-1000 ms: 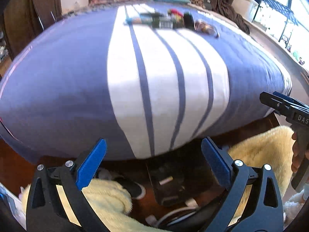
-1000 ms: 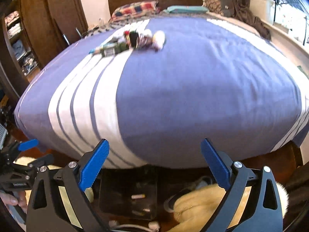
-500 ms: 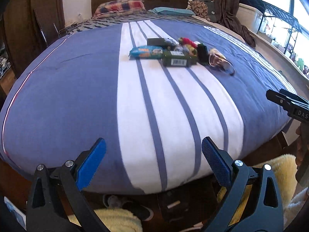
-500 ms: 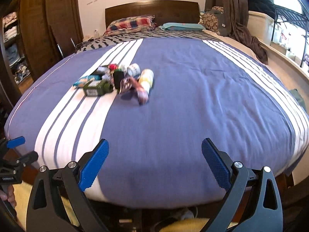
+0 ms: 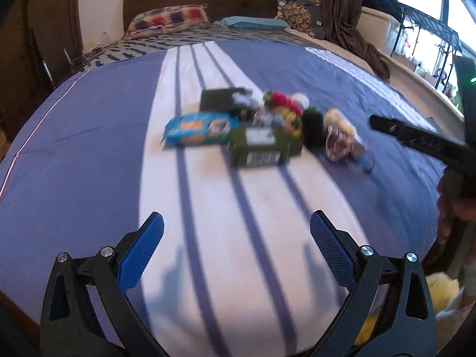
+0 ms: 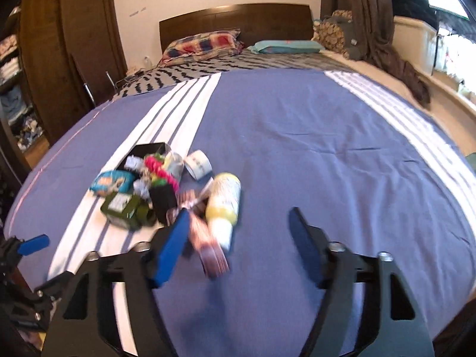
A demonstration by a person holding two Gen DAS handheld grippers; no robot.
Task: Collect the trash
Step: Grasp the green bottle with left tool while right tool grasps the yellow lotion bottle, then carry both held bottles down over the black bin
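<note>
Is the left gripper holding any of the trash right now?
No, the left gripper is open and empty above the bedspread, short of the trash pile.

R claw (image 6: 238,241) is hanging wide open over bed (image 6: 312,136), trash pile (image 6: 166,190) lying just ahead-left, touching nothing.

Trash pile (image 5: 261,128) motion-blurred, labels unreadable; right gripper (image 6: 238,238) smeared

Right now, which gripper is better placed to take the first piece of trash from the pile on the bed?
Right gripper, probably: open, with the yellow bottle and the wrapper just ahead of its fingers. The left gripper, also open, sits farther from the pile.
</note>
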